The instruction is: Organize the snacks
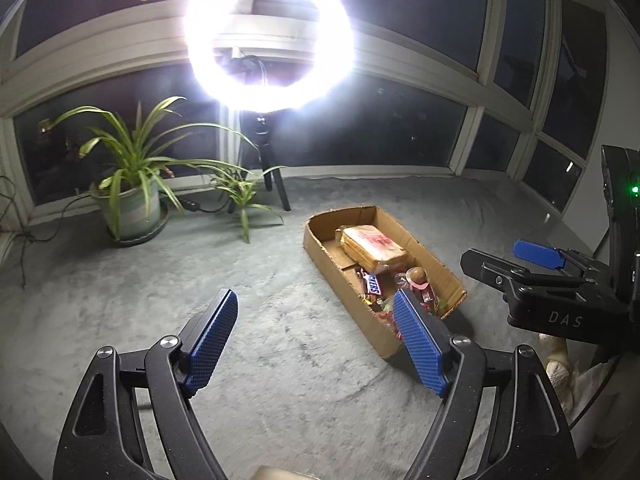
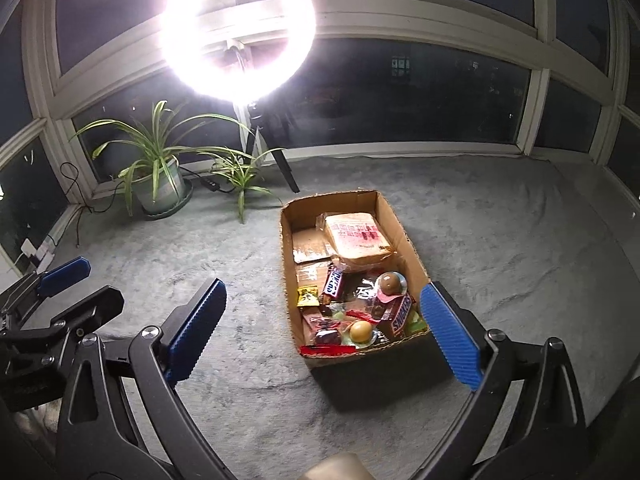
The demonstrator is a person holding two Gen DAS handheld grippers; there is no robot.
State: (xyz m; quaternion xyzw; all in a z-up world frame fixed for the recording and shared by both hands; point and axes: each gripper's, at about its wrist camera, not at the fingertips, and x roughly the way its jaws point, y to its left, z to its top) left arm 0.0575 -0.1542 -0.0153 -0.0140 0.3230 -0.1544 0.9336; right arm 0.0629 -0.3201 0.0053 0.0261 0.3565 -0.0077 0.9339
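Our right gripper (image 2: 322,322) and left gripper (image 1: 316,344) stand apart, empty; the snack box (image 2: 289,264) lies ahead, long axis running away, nearer the right.

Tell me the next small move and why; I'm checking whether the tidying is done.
Probably pull both tongs back and stop. The left tongs and right tongs are open and empty, the snacks lie inside the cardboard box, and none shows on the grey blanket.
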